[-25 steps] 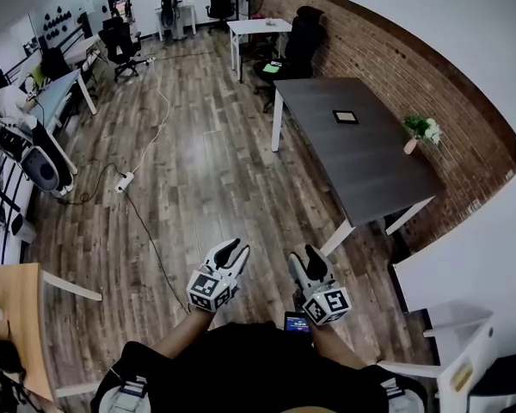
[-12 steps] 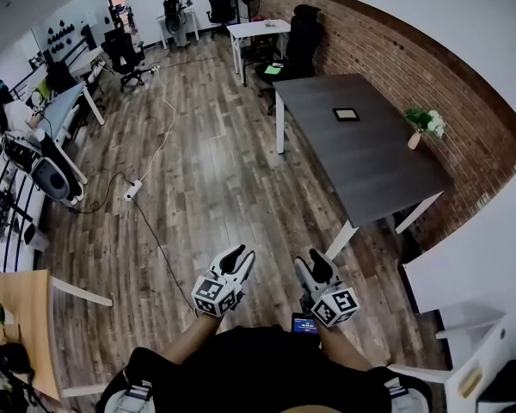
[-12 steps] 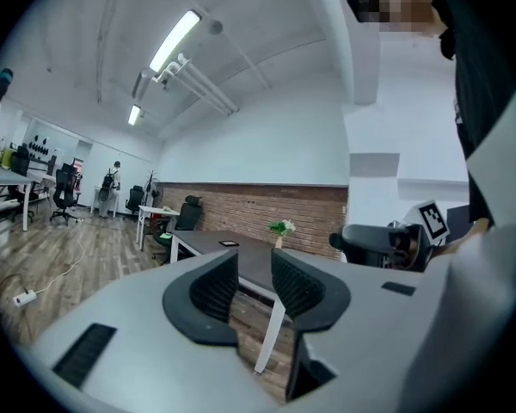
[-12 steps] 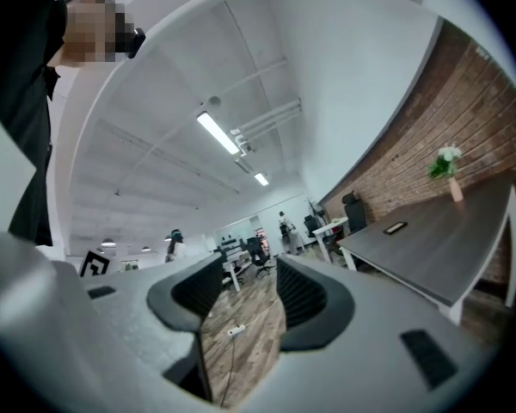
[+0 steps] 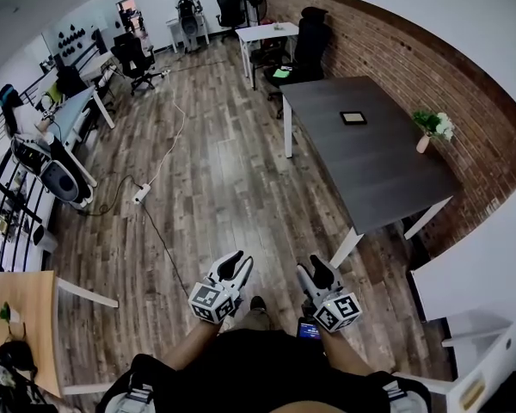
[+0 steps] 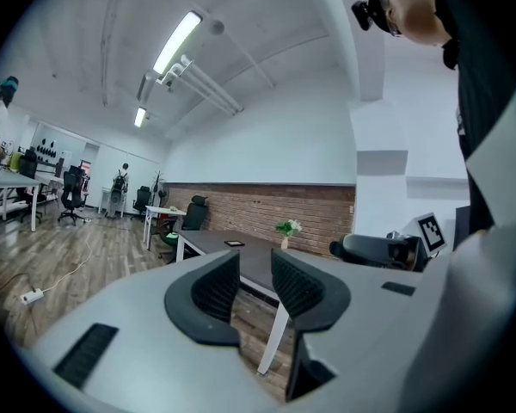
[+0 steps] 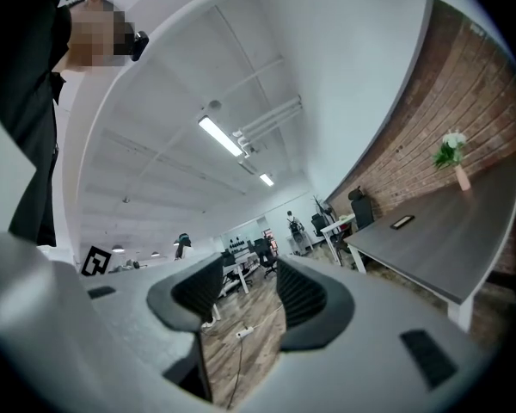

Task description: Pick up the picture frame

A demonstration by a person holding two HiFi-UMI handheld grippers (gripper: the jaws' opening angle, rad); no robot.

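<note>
The picture frame (image 5: 353, 118) lies flat on the dark counter (image 5: 374, 175) at the far right of the room, toward that counter's far end and well apart from both claws. Near the counter's right edge, by the brick wall (image 5: 430, 76), stands a small vase (image 5: 423, 144) holding a bunch of white flowers with green leaves (image 5: 436, 125).

The left claw (image 5: 233, 265) and right claw (image 5: 313, 272) are held side by side low in the head view, close to the person's body and over the wooden floor (image 5: 215, 188). In the left gripper view the left claw's jaws stand slightly spread, with only the counter's leg and floor showing through the gap. In the right gripper view the right claw's jaws are likewise parted, with bare floor and a cable seen between them.
</note>
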